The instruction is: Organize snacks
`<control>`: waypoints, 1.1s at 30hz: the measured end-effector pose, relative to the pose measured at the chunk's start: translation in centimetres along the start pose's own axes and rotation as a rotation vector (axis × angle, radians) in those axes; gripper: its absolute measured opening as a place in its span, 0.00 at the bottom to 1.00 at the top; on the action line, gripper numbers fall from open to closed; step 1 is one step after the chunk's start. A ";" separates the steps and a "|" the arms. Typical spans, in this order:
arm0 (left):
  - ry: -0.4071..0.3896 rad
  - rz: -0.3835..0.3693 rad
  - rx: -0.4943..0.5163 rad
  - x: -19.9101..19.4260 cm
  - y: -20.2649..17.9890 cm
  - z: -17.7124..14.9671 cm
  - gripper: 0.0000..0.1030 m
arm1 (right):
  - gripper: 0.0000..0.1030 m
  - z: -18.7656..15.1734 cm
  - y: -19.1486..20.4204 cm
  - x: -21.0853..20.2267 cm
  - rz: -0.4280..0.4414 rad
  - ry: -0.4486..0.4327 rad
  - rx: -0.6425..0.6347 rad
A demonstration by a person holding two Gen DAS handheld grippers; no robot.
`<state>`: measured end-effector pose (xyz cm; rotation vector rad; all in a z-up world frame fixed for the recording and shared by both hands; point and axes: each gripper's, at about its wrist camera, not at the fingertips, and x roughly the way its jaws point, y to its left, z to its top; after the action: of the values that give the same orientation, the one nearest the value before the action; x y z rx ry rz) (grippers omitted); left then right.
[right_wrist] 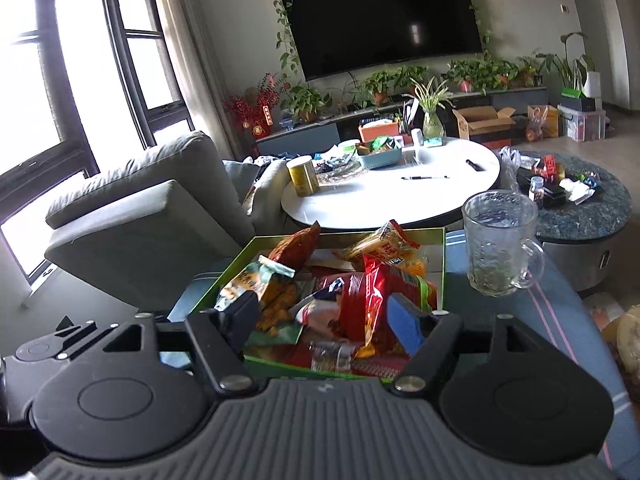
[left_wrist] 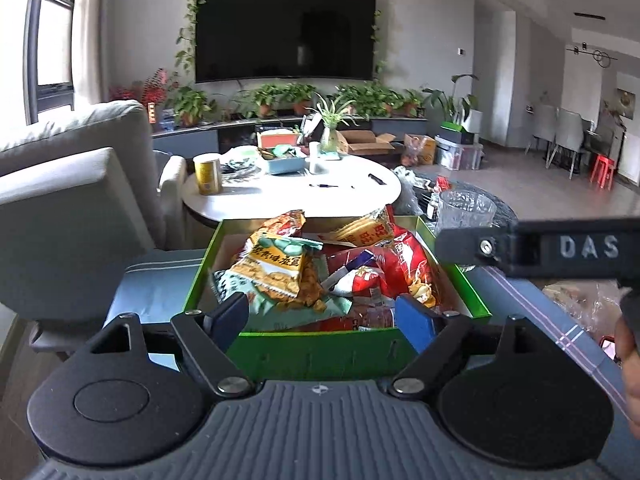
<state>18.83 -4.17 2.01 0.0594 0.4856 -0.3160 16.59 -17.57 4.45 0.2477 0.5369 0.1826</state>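
A green box [left_wrist: 320,346] holds several snack packets, among them a mint and orange packet [left_wrist: 280,268] and red packets [left_wrist: 400,264]. My left gripper [left_wrist: 322,318] is open and empty, its fingers at the box's near wall. The right gripper's black body [left_wrist: 560,248] crosses the right of that view. In the right wrist view the same box [right_wrist: 443,264] lies ahead with the mint packet [right_wrist: 252,280] and a red packet [right_wrist: 372,300]. My right gripper [right_wrist: 324,316] is open and empty, just above the packets at the near side.
A glass mug [right_wrist: 500,244] stands right of the box on a blue striped cloth [right_wrist: 560,320]. A grey sofa [right_wrist: 140,216] is at the left. Beyond are a white round table [right_wrist: 400,192] with a yellow can [right_wrist: 302,176], and a dark round table [right_wrist: 580,208].
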 end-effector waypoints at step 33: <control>-0.031 0.086 0.039 -9.1 -4.2 -5.0 0.87 | 0.84 -6.0 2.8 -7.9 0.000 -0.040 -0.049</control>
<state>7.67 -4.94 1.92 0.1127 0.4444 -0.2415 6.47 -15.64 4.05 0.2030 0.4918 0.1901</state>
